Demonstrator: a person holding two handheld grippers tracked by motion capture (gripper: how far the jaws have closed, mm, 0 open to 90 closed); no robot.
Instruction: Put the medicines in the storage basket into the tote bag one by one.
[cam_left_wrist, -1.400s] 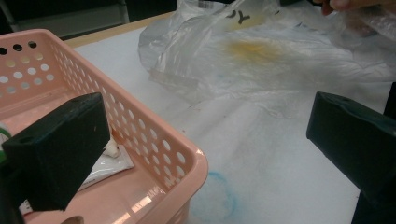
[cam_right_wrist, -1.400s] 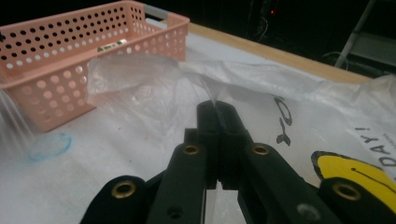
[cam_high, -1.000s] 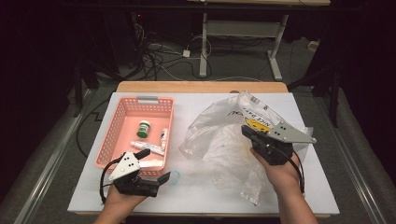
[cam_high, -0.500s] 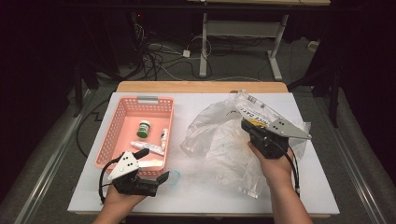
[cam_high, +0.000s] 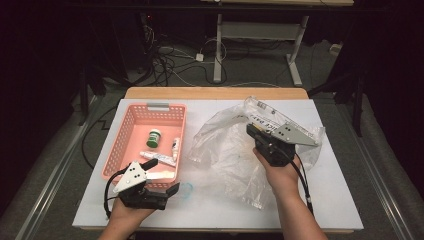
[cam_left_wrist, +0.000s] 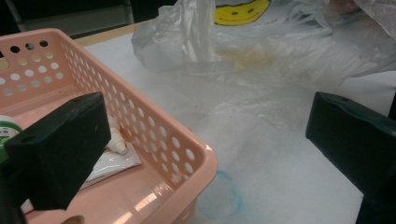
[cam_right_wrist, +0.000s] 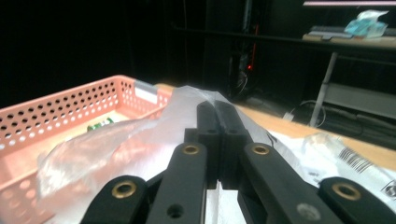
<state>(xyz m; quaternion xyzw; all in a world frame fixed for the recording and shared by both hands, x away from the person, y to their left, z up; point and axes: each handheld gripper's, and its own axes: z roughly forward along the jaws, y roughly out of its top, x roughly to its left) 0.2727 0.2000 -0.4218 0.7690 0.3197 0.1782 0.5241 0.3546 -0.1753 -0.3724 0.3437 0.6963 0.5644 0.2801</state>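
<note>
Plastic bag (cam_high: 235, 145), clear and crumpled, lay right of the pink basket (cam_high: 131, 131) in the high view; my right gripper (cam_high: 251, 131) pinched its upper edge. My left gripper (cam_high: 167, 190) rested just beside the basket's near corner.

Left gripper view: jaws stood wide apart, holding nothing.

Right gripper view: jaws sat fully closed on the thin film. I judged it could slip free or tear if pulled hard, dragging the bag against the basket.

High view: fixed above, facing forward and down over the whole tabletop (cam_high: 330, 200). Left gripper view: low and close, looking across the pink basket (cam_left_wrist: 187, 154) toward the plastic bag (cam_left_wrist: 261, 60). Right gripper view: near-level, close over bag and basket. Shared by all three: basket and bag.
</note>
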